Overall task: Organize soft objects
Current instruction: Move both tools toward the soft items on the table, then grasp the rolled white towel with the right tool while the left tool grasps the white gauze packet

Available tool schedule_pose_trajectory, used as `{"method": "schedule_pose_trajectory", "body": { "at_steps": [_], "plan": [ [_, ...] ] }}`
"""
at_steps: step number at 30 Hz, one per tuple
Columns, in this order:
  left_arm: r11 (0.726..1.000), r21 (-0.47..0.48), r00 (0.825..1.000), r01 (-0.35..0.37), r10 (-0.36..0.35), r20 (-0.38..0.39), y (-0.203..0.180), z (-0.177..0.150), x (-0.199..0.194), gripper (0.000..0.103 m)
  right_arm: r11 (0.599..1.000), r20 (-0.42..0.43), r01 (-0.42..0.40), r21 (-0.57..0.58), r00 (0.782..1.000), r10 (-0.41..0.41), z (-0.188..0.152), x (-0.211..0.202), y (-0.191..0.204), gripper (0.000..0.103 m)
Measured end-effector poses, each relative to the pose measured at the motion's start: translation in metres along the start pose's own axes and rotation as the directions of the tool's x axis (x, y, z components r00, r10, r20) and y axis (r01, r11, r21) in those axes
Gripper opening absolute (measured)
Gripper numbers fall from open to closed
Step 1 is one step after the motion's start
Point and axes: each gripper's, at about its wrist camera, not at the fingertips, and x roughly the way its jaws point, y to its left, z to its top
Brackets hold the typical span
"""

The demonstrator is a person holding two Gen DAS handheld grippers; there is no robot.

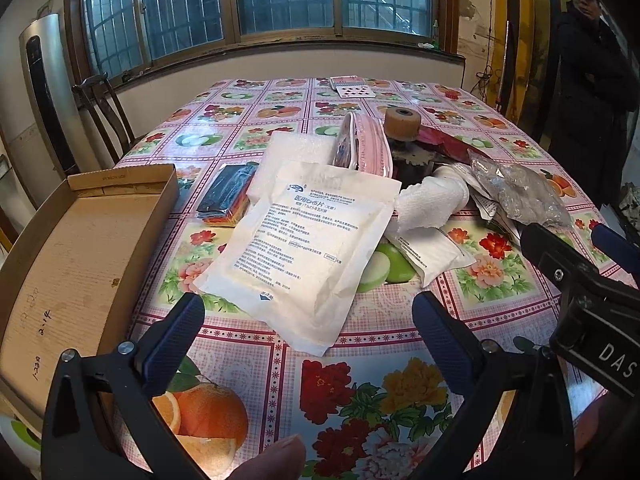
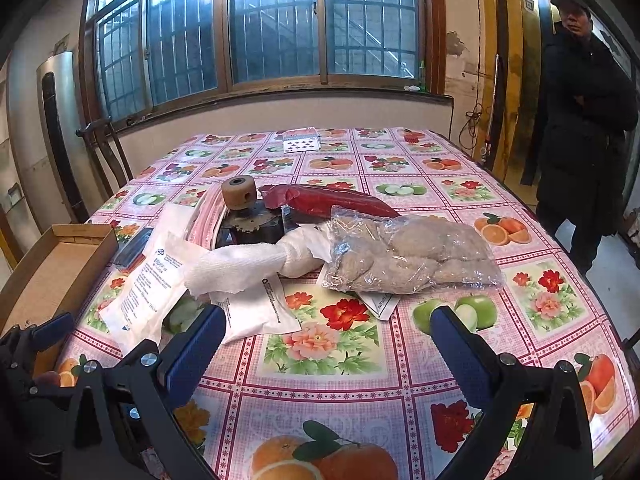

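A large white printed pouch (image 1: 304, 248) (image 2: 146, 284) lies on the floral tablecloth just ahead of my open left gripper (image 1: 306, 320), whose jaws hold nothing. A rolled white gauze bandage (image 1: 430, 196) (image 2: 256, 262) sits beside it, over a smaller white pouch (image 1: 436, 254) (image 2: 260, 308). A clear bag of beige wadding (image 2: 412, 256) (image 1: 516, 192) lies ahead of my open right gripper (image 2: 326, 330), which is also empty. A red soft wrap (image 2: 332, 200) rests behind the bag. An open cardboard box (image 1: 80, 248) (image 2: 52, 264) stands at the left.
A dark block with coloured edges (image 1: 228, 194) and white foam sheet (image 1: 296, 152) lie behind the pouch. A black device topped by a tan wheel (image 2: 240, 192) sits mid-table. Playing cards (image 2: 302, 140) lie far back. A chair (image 1: 100, 116) stands left; a person (image 2: 580, 120) stands right.
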Motion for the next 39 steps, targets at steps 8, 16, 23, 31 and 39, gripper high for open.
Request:
{"method": "schedule_pose_trajectory", "body": {
  "at_steps": [8,16,23,31,39],
  "plan": [
    [1.000,0.001,1.000,0.004,-0.004,-0.011,0.002,-0.002,0.003,0.103,1.000,-0.013,0.000,0.000,1.000,0.000,-0.002,0.003,0.001,0.103],
    [1.000,0.013,1.000,-0.002,0.002,-0.031,0.002,-0.002,0.008,0.103,1.000,-0.033,-0.016,-0.023,0.999,0.015,0.001,0.009,0.002,0.103],
    [1.000,0.005,0.995,0.031,-0.030,-0.091,0.025,0.010,0.010,0.103,0.998,-0.065,-0.059,-0.025,0.996,0.058,0.010,0.018,-0.004,0.103],
    [0.997,-0.049,0.982,0.060,-0.067,-0.178,0.059,0.030,0.030,0.103,0.988,-0.137,-0.154,0.001,0.979,0.152,0.015,0.037,-0.002,0.103],
    [0.978,-0.024,0.948,0.205,-0.205,-0.245,0.063,0.041,0.049,0.103,0.959,-0.227,-0.281,0.035,0.932,0.281,0.025,0.056,0.005,0.103]
  ]
}}
